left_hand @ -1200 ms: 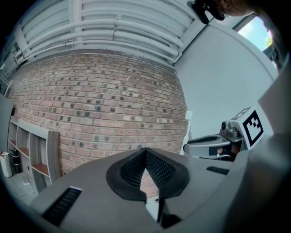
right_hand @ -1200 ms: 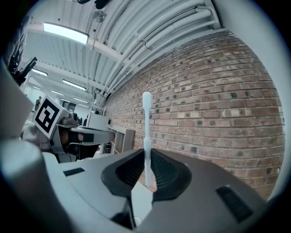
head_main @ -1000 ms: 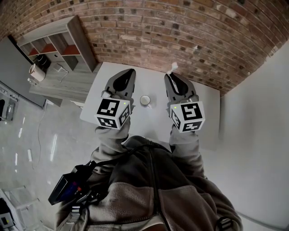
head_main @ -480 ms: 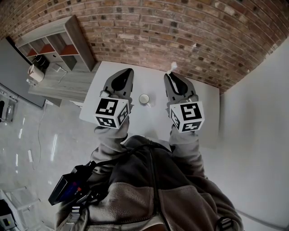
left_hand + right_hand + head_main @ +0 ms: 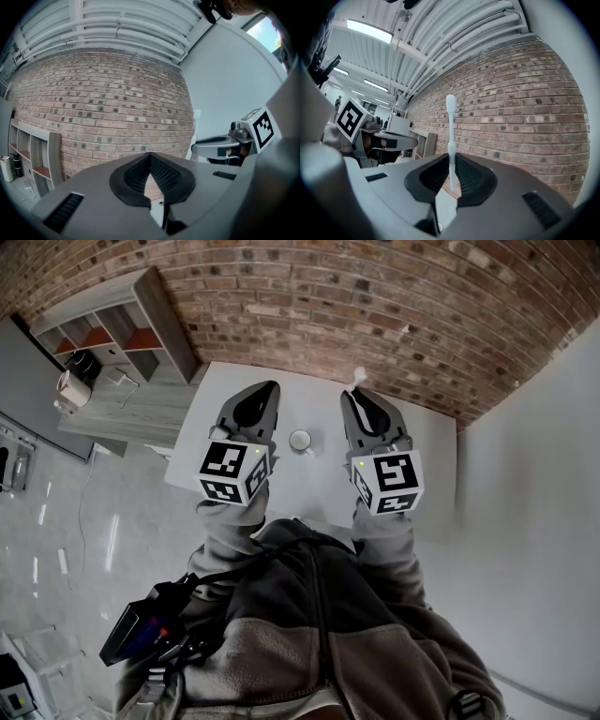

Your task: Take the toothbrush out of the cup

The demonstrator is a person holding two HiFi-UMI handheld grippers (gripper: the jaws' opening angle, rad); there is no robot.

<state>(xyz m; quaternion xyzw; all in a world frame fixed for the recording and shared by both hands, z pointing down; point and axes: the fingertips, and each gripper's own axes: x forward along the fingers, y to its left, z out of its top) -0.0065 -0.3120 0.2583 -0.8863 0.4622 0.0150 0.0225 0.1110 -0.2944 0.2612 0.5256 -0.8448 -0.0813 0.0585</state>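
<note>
A small white cup [image 5: 301, 442] stands on the white table [image 5: 309, 488], between my two grippers. My right gripper [image 5: 361, 405] is to the cup's right and is shut on the white toothbrush [image 5: 357, 380]. The brush's head sticks out past the jaw tips. In the right gripper view the toothbrush [image 5: 450, 140] rises upright from between the closed jaws of the right gripper [image 5: 452, 177]. My left gripper [image 5: 255, 401] hangs left of the cup. In the left gripper view the left gripper [image 5: 150, 161] has its jaws pressed together with nothing between them.
A brick wall [image 5: 375, 306] runs behind the table. A grey shelf unit [image 5: 122, 329] with red-backed compartments stands at the left. A white wall [image 5: 544, 474] closes off the right side. A person's jacket [image 5: 309, 634] fills the lower part of the head view.
</note>
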